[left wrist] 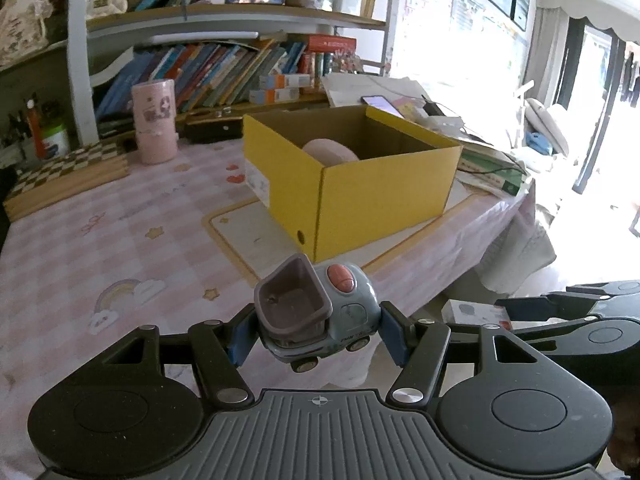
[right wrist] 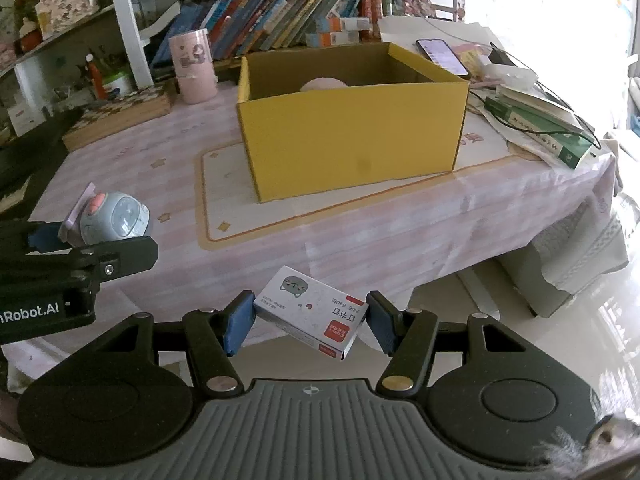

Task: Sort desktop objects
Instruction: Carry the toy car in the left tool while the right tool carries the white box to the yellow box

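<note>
Both tongs hang at the near edge of the desk point(right wrist: 360, 236), each loaded. Left tongs point(left wrist: 318, 334) pinch a grey-blue toy dump truck point(left wrist: 320, 316) across its sides, its mauve tipper bed uppermost and its wheels clear of the cloth. Right tongs point(right wrist: 310, 322) clamp a small white staple box point(right wrist: 316, 312) by its two ends, tilted, out beyond the desk's near edge. Farther back, near the middle of the desk, stands the open yellow cardboard box point(right wrist: 352, 136) on a cream mat point(right wrist: 228, 200). One rounded pink object point(left wrist: 330, 151) already lies inside it against the far-left wall; what it is cannot be made out, and the rest of the box floor is hidden from these angles. Judging by this, sorting is under way but far from finished: one item appears stowed, two are lifted and not yet delivered. At far left a pink cylindrical holder point(right wrist: 194, 66) stands untouched beside the bookshelf.
</note>
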